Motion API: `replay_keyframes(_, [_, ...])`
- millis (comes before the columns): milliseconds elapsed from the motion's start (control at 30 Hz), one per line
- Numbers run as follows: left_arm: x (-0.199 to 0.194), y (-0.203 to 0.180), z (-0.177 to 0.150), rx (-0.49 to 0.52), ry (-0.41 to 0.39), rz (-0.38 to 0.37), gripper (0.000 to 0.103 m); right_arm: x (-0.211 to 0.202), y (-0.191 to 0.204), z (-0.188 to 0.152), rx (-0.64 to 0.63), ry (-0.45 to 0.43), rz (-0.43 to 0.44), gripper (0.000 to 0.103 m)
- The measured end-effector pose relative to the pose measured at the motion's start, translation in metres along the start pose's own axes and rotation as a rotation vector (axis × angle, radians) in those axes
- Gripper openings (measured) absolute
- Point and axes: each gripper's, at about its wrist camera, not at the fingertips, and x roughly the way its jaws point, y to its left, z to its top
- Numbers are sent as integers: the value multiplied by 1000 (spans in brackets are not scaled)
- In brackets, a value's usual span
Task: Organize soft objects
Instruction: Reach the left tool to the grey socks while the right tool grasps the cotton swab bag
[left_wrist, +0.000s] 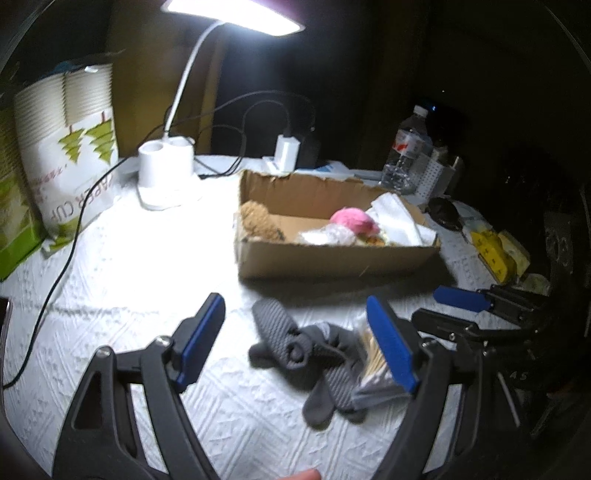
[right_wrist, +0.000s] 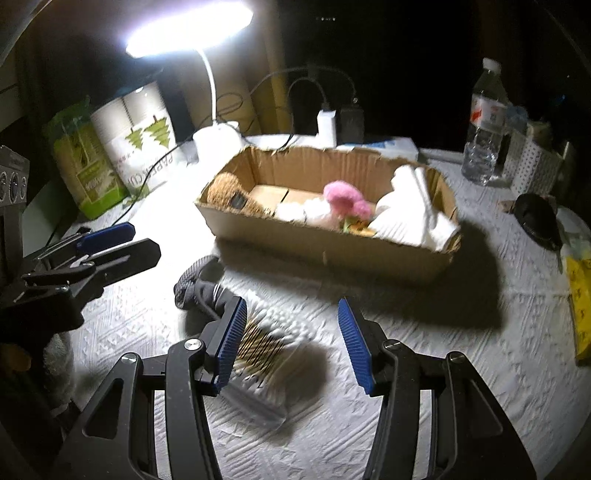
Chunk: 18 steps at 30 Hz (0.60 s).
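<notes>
Grey socks (left_wrist: 310, 354) lie bunched on the white tablecloth, partly under a clear bag of cotton swabs (left_wrist: 373, 365). My left gripper (left_wrist: 299, 339) is open above the socks. In the right wrist view the swab bag (right_wrist: 266, 343) lies between my open right gripper's (right_wrist: 291, 343) fingers, with the socks (right_wrist: 201, 288) beyond its left finger. A cardboard box (left_wrist: 332, 254) holds a brown plush (left_wrist: 258, 218), a pink plush (left_wrist: 354, 219), a white cloth (left_wrist: 399, 218) and a clear packet. The box also shows in the right wrist view (right_wrist: 332, 247).
A lit desk lamp (left_wrist: 166, 166) with cables stands behind the box. Paper cup packs (left_wrist: 70, 147) stand at the left. A water bottle (left_wrist: 406, 151), a white perforated holder, a dark pouch (right_wrist: 535, 218) and yellow packets (left_wrist: 495, 251) are at the right.
</notes>
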Motion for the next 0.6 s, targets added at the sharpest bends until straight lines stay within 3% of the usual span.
replay_keyframes(100, [1,6,-7,-8,15,5,80,9,4,-6,11,22,9,55])
replay_keyframes(333, [5,17,-21,-21,42,11,80,30,7,-16,43,79,24,77])
replay_keyframes(600, [14,19,-25,-34,72,28,80,52,5,-23,96,137,77,77])
